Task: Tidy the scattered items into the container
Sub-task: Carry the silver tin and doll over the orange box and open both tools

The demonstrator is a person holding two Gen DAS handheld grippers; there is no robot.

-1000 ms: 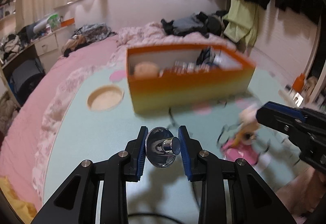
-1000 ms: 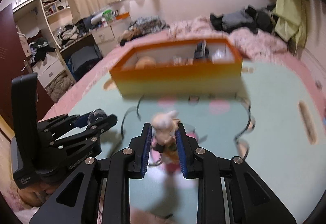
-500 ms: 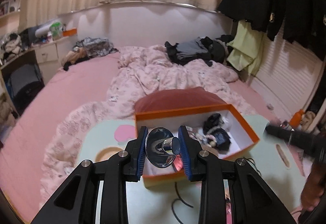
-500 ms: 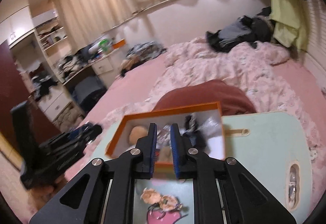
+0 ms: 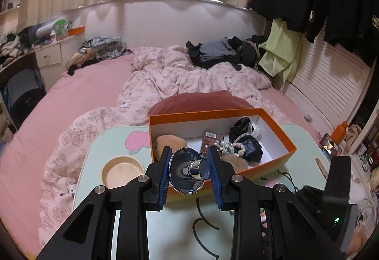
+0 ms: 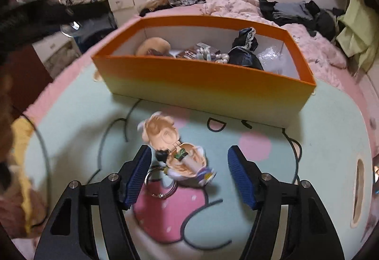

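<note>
My left gripper (image 5: 189, 173) is shut on a shiny chrome knob with a round flange (image 5: 188, 171) and holds it above the near wall of the orange box (image 5: 277, 126). The box holds a tan puff, a brown packet, a bead string and black lace cloth. In the right wrist view the box (image 6: 208, 80) stands just ahead. My right gripper (image 6: 190, 176) is open low over the table, its jaws either side of a small doll keychain (image 6: 176, 151) with a metal ring that lies on the tabletop.
The pale green lap table (image 5: 118, 139) has a round cup recess (image 5: 123, 171) at the left and a slot handle (image 6: 358, 186) at the right. It stands on a pink bed with a rumpled quilt (image 5: 189, 75) and clothes behind.
My left gripper rose with the knob and now hovers at the box's near wall. My right gripper, shut and high half a second ago, has come down and opened around the doll keychain.
</note>
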